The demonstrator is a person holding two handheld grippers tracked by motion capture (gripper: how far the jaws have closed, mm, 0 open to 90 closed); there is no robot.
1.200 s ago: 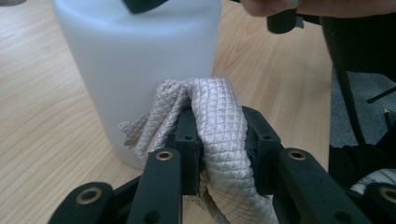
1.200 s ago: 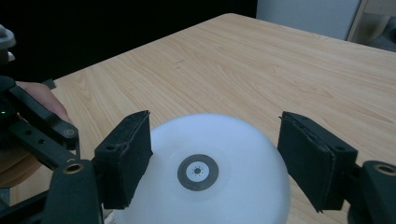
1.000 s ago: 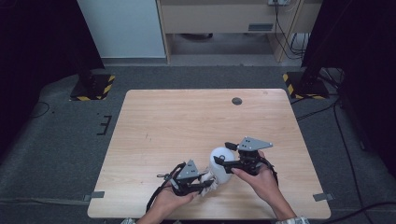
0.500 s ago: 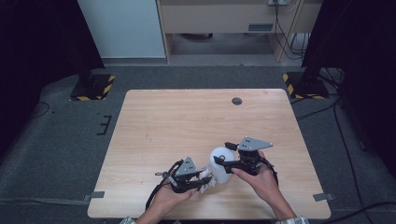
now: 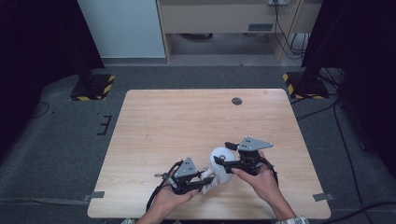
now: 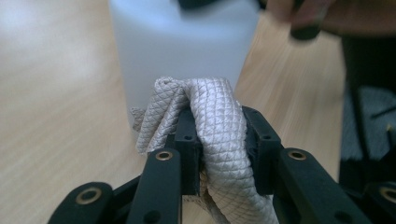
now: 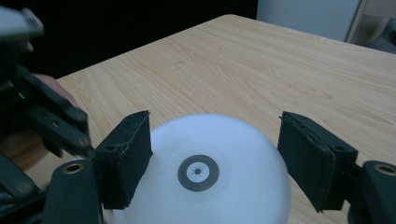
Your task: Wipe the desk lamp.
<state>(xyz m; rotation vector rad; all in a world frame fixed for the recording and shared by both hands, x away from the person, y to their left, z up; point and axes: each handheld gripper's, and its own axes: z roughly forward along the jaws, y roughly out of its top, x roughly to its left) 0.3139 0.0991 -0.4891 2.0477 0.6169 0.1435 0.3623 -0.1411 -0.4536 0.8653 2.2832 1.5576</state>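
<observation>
Grey quilted cloth [image 6: 219, 135] is bunched up tight between the two black jaws of the left gripper [image 6: 218, 140]. The jaws are squeezed shut on it. The top of the cloth sits right up against the side of a white bottle [image 6: 182, 51]; it looks like it is touching. From above, the cloth [image 5: 208, 179] shows as a pale lump just in front of the left gripper [image 5: 205, 179].

The right gripper [image 7: 212, 161] has its jaws around the white bottle [image 7: 205, 182]. One black pad sits on each side of the round white top, which has a small grey ring in the middle. The left pad is against the bottle. At the right pad I cannot tell if it touches. From above, the right gripper [image 5: 223, 160] reaches in from the right and the bottle [image 5: 223, 159] stands up between the two hands.

All this is near the front edge of the wooden table [image 5: 187, 116], a bit right of the middle. The far half of the table is bare wood with lots of room. A small dark round spot [image 5: 236, 101] sits near the far edge, well away. There is less room in front, where the hands come in.

Since a second ago, the left gripper has slid a little along the front of the bottle. The right gripper and the bottle have stayed put.
</observation>
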